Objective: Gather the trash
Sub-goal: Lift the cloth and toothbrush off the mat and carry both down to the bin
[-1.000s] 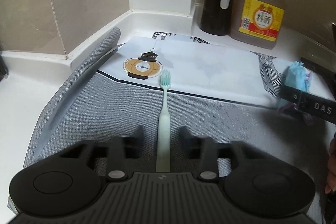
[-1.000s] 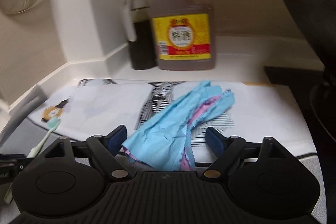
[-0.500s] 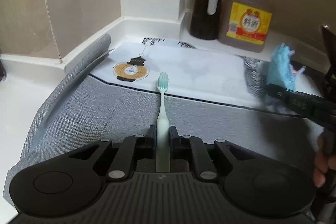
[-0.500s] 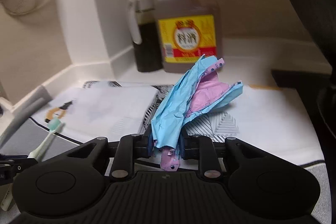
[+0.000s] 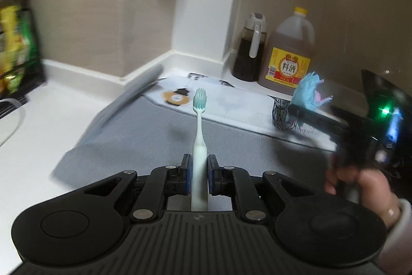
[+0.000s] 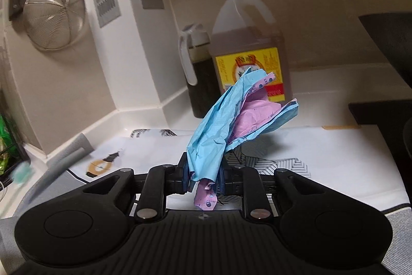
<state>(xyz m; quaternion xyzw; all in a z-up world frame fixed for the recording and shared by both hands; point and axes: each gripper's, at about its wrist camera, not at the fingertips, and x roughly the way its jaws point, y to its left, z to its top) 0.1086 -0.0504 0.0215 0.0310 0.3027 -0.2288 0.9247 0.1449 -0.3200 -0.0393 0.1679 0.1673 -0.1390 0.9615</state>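
Blue and pink crumpled paper [image 6: 226,125] is pinched in my right fingers [image 6: 203,173], the green toothbrush [image 5: 199,146] in my left fingers [image 5: 199,169], both off the table [image 5: 64,125], not binned yet

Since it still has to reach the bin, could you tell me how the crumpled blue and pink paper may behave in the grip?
The crumpled paper probably weighs little. Creased, it looks floppy and may sag. Pinched low, it could slip.

Mint-green toothbrush [image 5: 198,135], blue-and-pink crumpled wrapper [image 6: 221,130], grey mat [image 5: 144,135], yellow-labelled amber jug [image 6: 247,48]
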